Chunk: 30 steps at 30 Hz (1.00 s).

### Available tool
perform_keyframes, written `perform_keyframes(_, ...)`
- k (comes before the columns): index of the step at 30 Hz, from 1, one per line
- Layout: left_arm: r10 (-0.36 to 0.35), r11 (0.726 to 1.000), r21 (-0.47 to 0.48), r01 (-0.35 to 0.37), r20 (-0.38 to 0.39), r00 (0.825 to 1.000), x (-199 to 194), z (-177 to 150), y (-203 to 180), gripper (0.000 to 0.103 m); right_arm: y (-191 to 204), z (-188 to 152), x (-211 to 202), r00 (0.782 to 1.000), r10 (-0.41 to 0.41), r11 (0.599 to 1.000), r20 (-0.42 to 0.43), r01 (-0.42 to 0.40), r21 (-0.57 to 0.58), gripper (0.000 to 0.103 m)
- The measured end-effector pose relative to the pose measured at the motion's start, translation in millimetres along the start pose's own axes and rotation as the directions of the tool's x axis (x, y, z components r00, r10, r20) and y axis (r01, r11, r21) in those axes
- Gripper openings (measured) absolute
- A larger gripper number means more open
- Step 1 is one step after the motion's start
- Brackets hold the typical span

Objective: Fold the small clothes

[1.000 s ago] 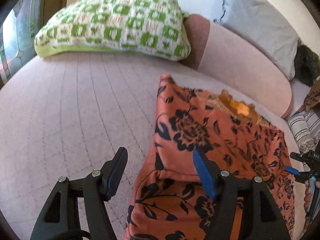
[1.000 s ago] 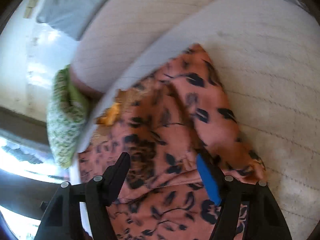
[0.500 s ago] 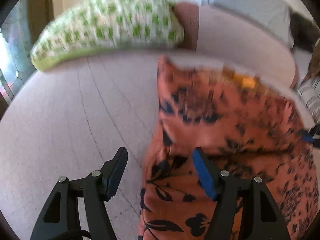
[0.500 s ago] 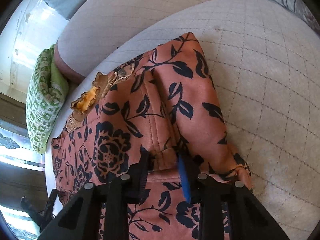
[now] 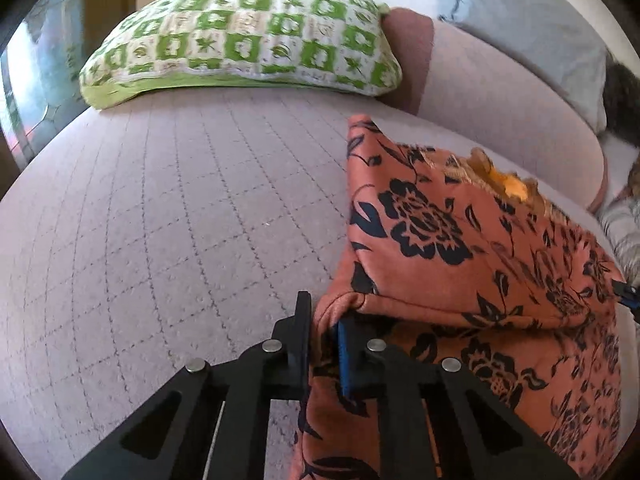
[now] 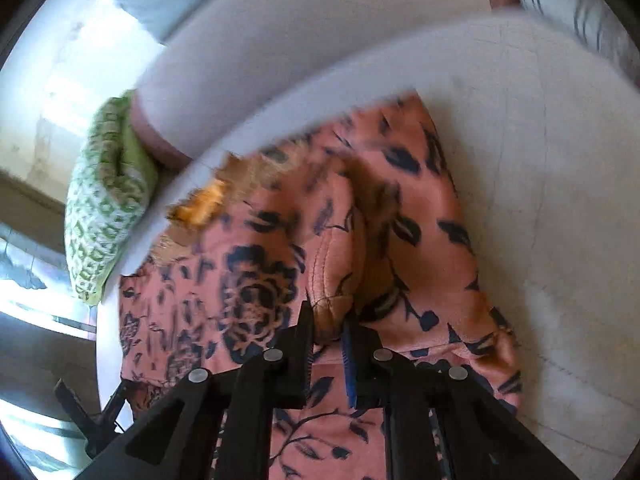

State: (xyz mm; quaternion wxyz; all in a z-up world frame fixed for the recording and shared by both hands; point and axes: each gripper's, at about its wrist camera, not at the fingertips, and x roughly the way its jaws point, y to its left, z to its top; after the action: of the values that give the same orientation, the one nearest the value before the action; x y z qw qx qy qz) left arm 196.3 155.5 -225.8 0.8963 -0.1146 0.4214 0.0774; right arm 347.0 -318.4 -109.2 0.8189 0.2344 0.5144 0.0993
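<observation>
Quilted couch (image 5: 168, 216), claws pinching floral garment (image 5: 460, 264)

1. I am over a pale pink quilted sofa seat (image 5: 168, 216) stitched in a square grid.
2. A green-and-white patterned cushion (image 5: 248, 36) lies at its far end.
3. The rounded pink backrest (image 5: 500, 96) runs along one side, with a grey pillow (image 5: 532, 28) leaning behind it.
4. Bright daylight falls on the pale wall (image 6: 60, 92).
5. A window pane (image 5: 36, 80) glints beyond the cushion.
</observation>
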Motion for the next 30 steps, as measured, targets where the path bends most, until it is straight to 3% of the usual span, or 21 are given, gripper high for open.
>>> perform_keyframes(2,-0.01,0.999,-0.045,0.01,0.001,1.0,2.1,-0.2,3.4,0.011,9.6,-6.3,-20.0,0.993,-0.084,0.994,0.085,0.089,-0.066,0.014)
perform_keyframes(3,-0.011,0.998,-0.069,0.009,-0.015,1.0,6.6,-1.8,5.6,0.012,7.7,-11.4,-12.9,0.99,-0.121,0.988,0.071,0.127,-0.084,0.016)
perform_keyframes(5,-0.015,0.996,-0.082,0.014,-0.011,1.0,6.6,-4.0,8.9,0.014,-11.1,-17.9,23.7,0.986,-0.13,0.99,-0.102,0.124,-0.06,0.023)
perform_keyframes(6,-0.016,0.997,-0.077,0.016,-0.01,1.0,5.5,-3.6,8.6,0.015,-18.5,-17.9,20.3,0.993,-0.094,0.995,-0.072,0.092,-0.034,0.024)
perform_keyframes(7,-0.016,0.998,-0.068,0.016,-0.008,1.0,4.0,-3.5,8.2,0.017,-22.3,-16.0,8.3,0.998,-0.057,0.998,-0.021,0.057,-0.002,0.03)
perform_keyframes(10,-0.013,0.998,-0.057,0.012,-0.012,1.0,1.2,-4.5,7.0,0.02,-19.1,-6.4,-21.2,0.994,-0.068,0.998,0.085,0.068,-0.003,0.057)
perform_keyframes(12,-0.008,0.999,-0.047,0.007,-0.008,1.0,-2.0,-5.4,6.4,0.02,-12.7,4.4,-28.2,0.993,-0.057,0.998,0.105,0.06,-0.024,0.058)
perform_keyframes(15,0.004,0.999,-0.032,-0.005,-0.011,1.0,0.2,-6.1,5.2,0.02,-6.5,27.8,-11.7,0.996,-0.051,0.997,0.075,0.055,-0.052,0.058)
perform_keyframes(19,0.008,1.0,-0.018,-0.009,-0.009,1.0,2.8,-2.8,4.5,0.021,4.4,40.1,34.4,0.992,-0.123,0.987,-0.022,0.12,-0.106,0.054)
perform_keyframes(20,0.008,1.0,-0.018,-0.008,-0.009,1.0,3.0,-2.4,4.8,0.021,6.4,40.3,44.9,0.986,-0.16,0.978,-0.045,0.153,-0.141,0.032)
perform_keyframes(21,0.007,1.0,-0.019,-0.007,-0.009,1.0,3.3,-1.7,4.9,0.021,8.8,40.9,46.6,0.978,-0.208,0.965,-0.033,0.2,-0.173,0.016)
perform_keyframes(22,0.004,1.0,-0.022,-0.004,-0.006,1.0,2.9,-1.3,5.6,0.021,12.1,41.1,45.0,0.977,-0.21,0.961,-0.027,0.201,-0.191,0.01)
perform_keyframes(26,0.002,0.999,-0.041,-0.001,0.007,1.0,2.1,-2.3,8.9,0.025,51.0,46.0,2.5,0.967,-0.204,0.924,0.156,0.243,-0.297,0.009)
perform_keyframes(28,0.004,1.0,-0.028,-0.004,0.01,1.0,3.8,-3.6,6.7,0.031,55.5,50.9,-15.8,0.942,-0.203,0.917,0.269,0.279,-0.285,0.01)
perform_keyframes(29,0.018,1.0,-0.016,-0.018,0.012,1.0,4.4,-3.8,3.8,0.031,48.1,52.4,-7.5,0.935,-0.229,0.914,0.272,0.303,-0.269,0.012)
perform_keyframes(30,0.023,1.0,-0.01,-0.023,0.014,1.0,4.7,-3.9,2.8,0.031,33.5,54.5,16.9,0.95,-0.25,0.922,0.187,0.293,-0.255,0.015)
